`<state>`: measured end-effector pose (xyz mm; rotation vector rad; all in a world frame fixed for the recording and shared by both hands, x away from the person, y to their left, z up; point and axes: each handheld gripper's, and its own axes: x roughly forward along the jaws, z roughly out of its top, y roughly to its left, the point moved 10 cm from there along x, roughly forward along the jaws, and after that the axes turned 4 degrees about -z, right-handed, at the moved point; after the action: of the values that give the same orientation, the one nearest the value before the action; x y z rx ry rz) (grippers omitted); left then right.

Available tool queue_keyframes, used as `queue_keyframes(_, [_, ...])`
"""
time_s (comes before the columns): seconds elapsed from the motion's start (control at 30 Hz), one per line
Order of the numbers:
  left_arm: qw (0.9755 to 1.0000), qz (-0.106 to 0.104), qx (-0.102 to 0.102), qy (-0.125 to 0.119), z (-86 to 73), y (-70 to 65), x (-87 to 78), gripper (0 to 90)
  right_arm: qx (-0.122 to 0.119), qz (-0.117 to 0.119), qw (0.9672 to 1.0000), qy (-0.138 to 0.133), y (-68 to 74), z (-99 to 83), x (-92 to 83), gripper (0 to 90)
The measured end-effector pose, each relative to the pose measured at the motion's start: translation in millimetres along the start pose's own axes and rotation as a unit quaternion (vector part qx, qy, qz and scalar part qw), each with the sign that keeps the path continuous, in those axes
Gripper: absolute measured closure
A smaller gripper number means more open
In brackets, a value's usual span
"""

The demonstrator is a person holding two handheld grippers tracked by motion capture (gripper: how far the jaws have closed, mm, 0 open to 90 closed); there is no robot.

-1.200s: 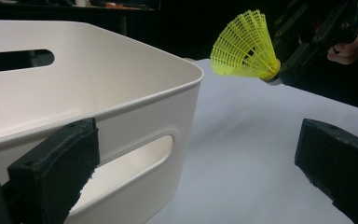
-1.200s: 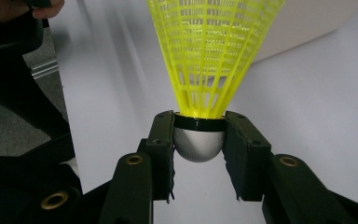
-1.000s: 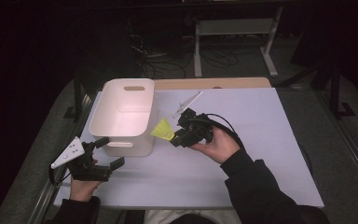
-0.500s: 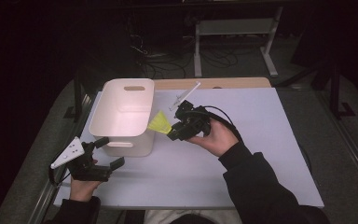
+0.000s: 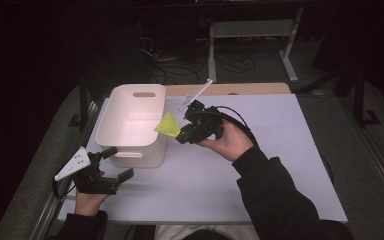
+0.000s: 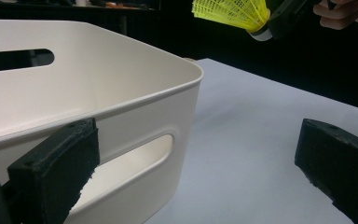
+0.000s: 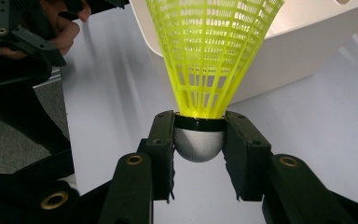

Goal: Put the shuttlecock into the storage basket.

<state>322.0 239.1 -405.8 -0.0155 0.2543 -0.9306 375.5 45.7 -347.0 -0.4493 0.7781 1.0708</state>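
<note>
A yellow plastic shuttlecock (image 5: pixel 168 125) (image 7: pixel 212 56) with a silver-grey base is held in my right gripper (image 5: pixel 181 133) (image 7: pixel 199 140), which is shut on that base. It hangs in the air at the right rim of the white plastic bin (image 5: pixel 130 117) (image 6: pixel 51 98), skirt pointing toward the bin. The shuttlecock (image 6: pixel 230 11) also appears high up in the left gripper view. My left gripper (image 5: pixel 115 162) (image 6: pixel 200 168) rests low near the table's front left, just in front of the bin's near wall, jaws wide apart and nothing between them.
The white table mat (image 5: pixel 280 160) spreads out right of the bin. A wooden table edge (image 5: pixel 240 89) runs along the back. Dark floor, cables and a metal stand (image 5: pixel 250 30) lie beyond it.
My right gripper has carried the shuttlecock up and left, from beside the bin's near right corner to its right rim. The left gripper has stayed put.
</note>
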Motion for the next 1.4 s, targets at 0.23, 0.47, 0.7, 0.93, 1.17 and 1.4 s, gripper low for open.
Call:
queue_keyframes(0.23, [1.0, 0.0, 0.0, 0.001, -0.2, 0.1, 0.2, 0.0, -0.001, 0.001, 1.0, -0.006, -0.9, 7.3, -0.9, 63.2])
queue_keyframes(0.47, [1.0, 0.0, 0.0, 0.0, -0.1, 0.1, -0.1, 0.0, -0.01, -0.001, 0.9999, -0.012, 0.7, 20.9, -4.5, 63.2])
queue_keyframes(0.7, [1.0, 0.0, -0.001, -0.001, 0.2, 0.1, -0.3, 0.0, -0.015, -0.003, 0.9998, -0.012, 0.3, 31.3, -4.7, 63.2])
queue_keyframes(0.93, [1.0, 0.0, 0.0, 0.0, 0.0, 0.1, -0.1, 0.0, -0.018, -0.003, 0.9998, -0.01, 1.3, 40.3, -4.9, 63.2])
queue_keyframes(1.17, [1.0, 0.0, 0.0, 0.0, 0.1, 0.1, -0.2, 0.0, -0.024, -0.004, 0.9997, -0.011, 0.7, 49.3, -3.6, 63.3])
queue_keyframes(1.4, [1.0, -0.001, 0.0, 0.0, 0.2, -0.2, -0.5, 0.0, -0.026, -0.008, 0.9996, -0.012, -2.1, 56.6, -3.3, 63.3])
